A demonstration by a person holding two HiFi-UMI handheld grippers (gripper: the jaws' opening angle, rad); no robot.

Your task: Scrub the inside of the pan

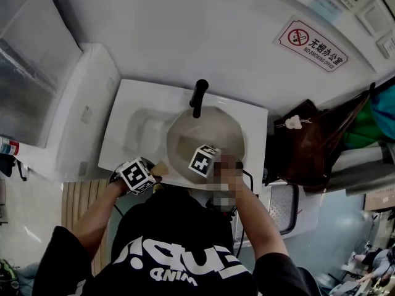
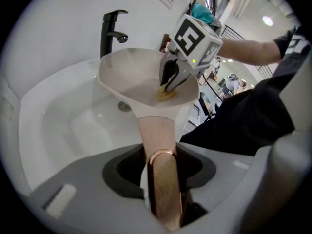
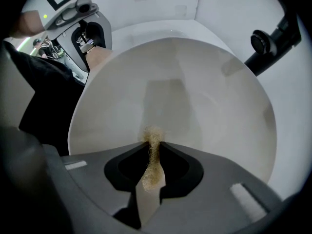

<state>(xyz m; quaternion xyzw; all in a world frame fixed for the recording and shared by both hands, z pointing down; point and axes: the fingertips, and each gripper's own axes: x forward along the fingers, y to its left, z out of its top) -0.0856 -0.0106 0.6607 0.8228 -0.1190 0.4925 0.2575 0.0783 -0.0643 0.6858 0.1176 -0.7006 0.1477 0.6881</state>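
Observation:
A beige pan lies tilted in the white sink, under the black faucet. My left gripper is shut on the pan's wood-coloured handle, which ends in a copper ring. My right gripper is shut on a tan fibrous scrub pad. The pad's tip presses on the pan's inner floor near the rim closest to me. In the left gripper view the right gripper reaches down into the pan, the yellowish pad beneath it.
The sink basin's drain lies left of the pan. A white wall with a no-smoking sign stands behind the sink. A dark bag hangs at the right. The person's black shirt is close against the sink's front edge.

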